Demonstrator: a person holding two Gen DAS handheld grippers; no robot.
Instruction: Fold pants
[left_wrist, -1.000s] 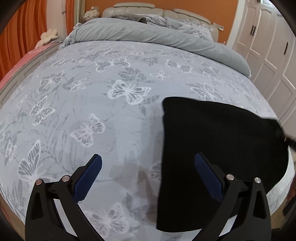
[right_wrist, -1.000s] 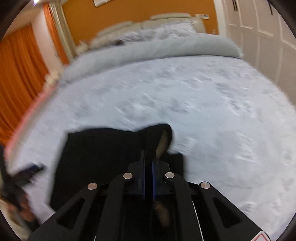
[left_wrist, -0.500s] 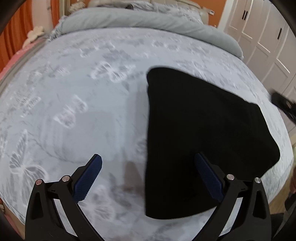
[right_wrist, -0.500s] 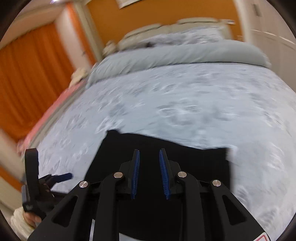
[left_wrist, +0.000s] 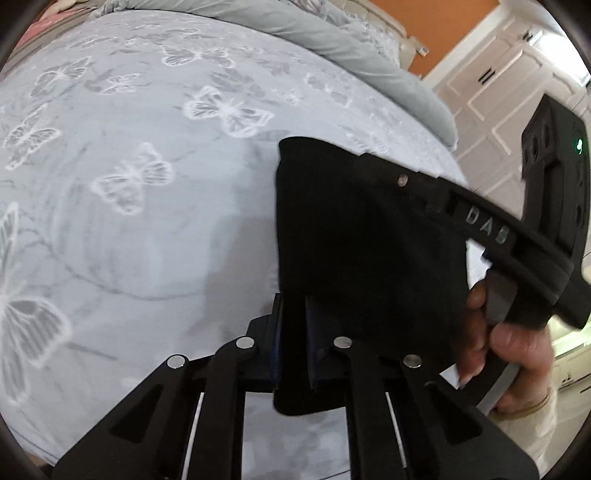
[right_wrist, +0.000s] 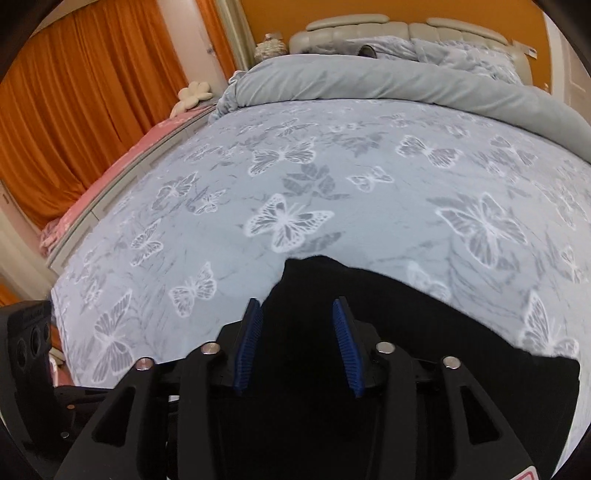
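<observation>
- The left gripper (left_wrist: 293, 332), spread wide over the bed a second ago, has now clamped down on the near left edge of the black pants (left_wrist: 362, 236); dark cloth sits between its closed jaws at the lower centre of the left wrist view.
- The right gripper (right_wrist: 299, 343), pinched on the cloth a second ago, is opening: its blue pads (right_wrist: 251, 343) stand apart over the pants without pressing on them, so it holds nothing.
- That reads as a handover of grip. One fold seems to be laid, and the left side looks set to lead the next one.
- The pants lie as a folded dark slab on the butterfly-print bed (left_wrist: 147, 221), centre right in the left wrist view and along the bottom centre in the right wrist view.
- In the left wrist view the right gripper's body crosses the right of the frame, with the person's hand (left_wrist: 495, 332) on its handle at lower right.
- Count: one pair of pants, two grippers, one hand showing, one bed, one rolled grey duvet (right_wrist: 406, 85) across the top of the right wrist view.
</observation>
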